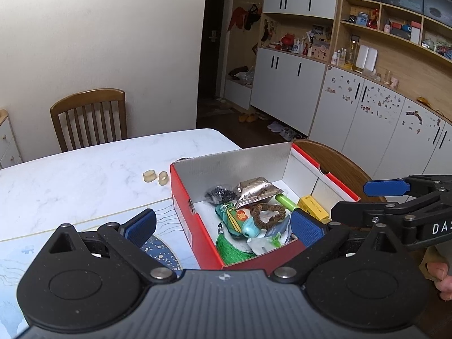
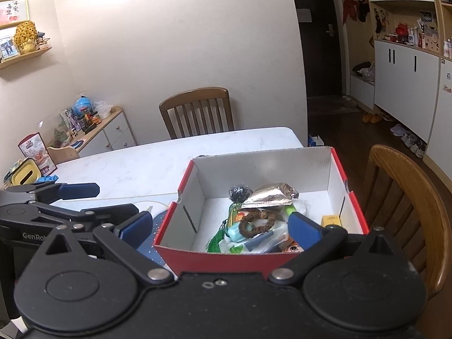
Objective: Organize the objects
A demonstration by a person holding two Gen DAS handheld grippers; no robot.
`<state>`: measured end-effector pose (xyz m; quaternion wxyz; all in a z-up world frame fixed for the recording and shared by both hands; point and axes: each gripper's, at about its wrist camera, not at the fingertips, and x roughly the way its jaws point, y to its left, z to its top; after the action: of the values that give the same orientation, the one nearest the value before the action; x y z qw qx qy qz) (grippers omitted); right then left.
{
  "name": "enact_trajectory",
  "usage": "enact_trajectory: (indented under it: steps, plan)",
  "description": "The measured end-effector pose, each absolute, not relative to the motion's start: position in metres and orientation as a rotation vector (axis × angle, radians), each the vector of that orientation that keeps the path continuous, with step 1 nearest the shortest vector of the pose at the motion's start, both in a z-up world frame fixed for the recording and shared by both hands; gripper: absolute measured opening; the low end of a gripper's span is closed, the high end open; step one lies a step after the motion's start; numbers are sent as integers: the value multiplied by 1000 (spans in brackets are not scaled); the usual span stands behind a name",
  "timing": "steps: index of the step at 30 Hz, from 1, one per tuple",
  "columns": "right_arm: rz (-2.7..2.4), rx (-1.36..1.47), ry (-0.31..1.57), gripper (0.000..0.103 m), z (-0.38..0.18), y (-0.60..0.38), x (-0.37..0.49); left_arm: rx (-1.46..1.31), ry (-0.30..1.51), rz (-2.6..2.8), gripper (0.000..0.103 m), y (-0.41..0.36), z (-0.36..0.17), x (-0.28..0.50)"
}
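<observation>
Scanning left to right, we see two rings point(image 1: 155, 177) on the table point(image 1: 84, 175), just left of the box point(image 1: 183, 197) and well ahead of our left claw point(image 1: 223, 226), whose jaws stand wide apart and empty. Our right claw point(image 2: 220, 227) is likewise spread with nothing between, over the box's near wall. We judge the left hand nearer the rings. One box, two chairs point(image 1: 90, 118).
</observation>
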<state>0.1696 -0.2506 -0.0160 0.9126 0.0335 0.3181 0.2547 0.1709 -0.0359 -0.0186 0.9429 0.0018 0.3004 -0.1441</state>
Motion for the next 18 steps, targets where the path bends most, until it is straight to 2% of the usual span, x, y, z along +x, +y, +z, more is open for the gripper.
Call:
enact_trajectory:
  steps: [18]
  plan:
    - [460,85,677,102,-22,-233,162,2,630,-350,102,-22,-26,170]
